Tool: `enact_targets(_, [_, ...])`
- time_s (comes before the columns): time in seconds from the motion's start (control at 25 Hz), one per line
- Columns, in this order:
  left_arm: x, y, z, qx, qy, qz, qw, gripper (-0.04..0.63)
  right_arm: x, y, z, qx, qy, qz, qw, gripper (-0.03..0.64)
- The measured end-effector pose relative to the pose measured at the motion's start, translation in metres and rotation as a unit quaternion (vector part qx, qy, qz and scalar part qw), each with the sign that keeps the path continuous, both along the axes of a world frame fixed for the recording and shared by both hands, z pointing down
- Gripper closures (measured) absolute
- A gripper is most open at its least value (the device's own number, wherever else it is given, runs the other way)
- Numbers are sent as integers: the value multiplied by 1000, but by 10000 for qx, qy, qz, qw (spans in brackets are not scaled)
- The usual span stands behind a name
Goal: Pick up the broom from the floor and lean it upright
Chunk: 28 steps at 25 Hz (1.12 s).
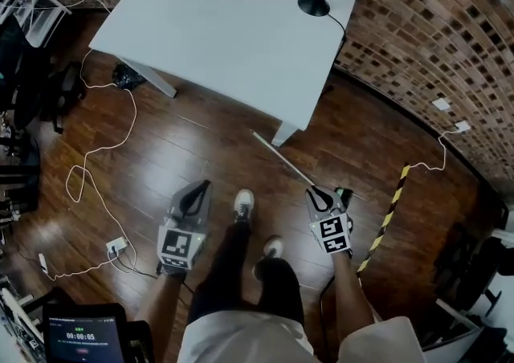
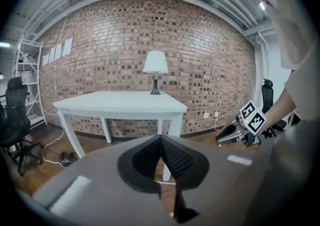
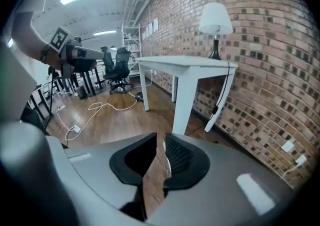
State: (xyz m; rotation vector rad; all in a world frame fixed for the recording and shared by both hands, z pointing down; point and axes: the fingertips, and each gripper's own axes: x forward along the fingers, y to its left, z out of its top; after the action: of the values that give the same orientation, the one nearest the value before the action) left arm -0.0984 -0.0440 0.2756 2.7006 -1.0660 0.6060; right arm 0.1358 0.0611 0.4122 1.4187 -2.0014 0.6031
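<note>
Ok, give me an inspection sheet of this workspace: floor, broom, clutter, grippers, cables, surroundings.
Surface: dark wooden floor.
Job's things: broom lying flat on the floor, handle pointing toward the white table, not yet lifted.
Clutter: black-and-yellow striped strip on the floor.
Grippers: left gripper shut, empty; right gripper open, gripping nothing, by the broom's near end.
Cables: white cable looping across the floor to a power strip.
Surroundings: lamp on the table, brick wall, office chairs.

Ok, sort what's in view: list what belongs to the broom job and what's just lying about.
Job: broom on the floor; right claw, open; left claw, shut.
Lying about: white table; lamp; white cable; yellow-black strip; office chair; tablet.
</note>
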Motion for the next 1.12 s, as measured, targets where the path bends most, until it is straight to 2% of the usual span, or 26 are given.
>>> enact_targets(0.2, [-23, -42, 110, -300, -201, -92, 9993, 594, -18, -49, 121, -483, 26, -283, 9984, 543])
enact_targets(0.4, [-34, -74, 206, -517, -59, -316, 9981, 594, -47, -86, 255, -961, 228, -899, 9910, 538])
enact_targets(0.52, [-31, -73, 257, -659, -46, -330, 9973, 594, -48, -90, 328, -1255, 392, -1089, 9853, 533])
enact_targets(0.76, [-38, -63, 358, -826, -20, -243, 9963, 594, -32, -92, 458, -1732, 751, -909, 9778, 522])
enact_targets(0.96, [-49, -47, 425, -906, -82, -232, 9956, 594, -19, -91, 544, -2037, 1122, -1010, 9673, 522])
enact_targets(1.12, [-52, -32, 462, -1029, -164, -222, 9943, 594, -11, -104, 582, -1992, 1375, -1138, 9636, 520])
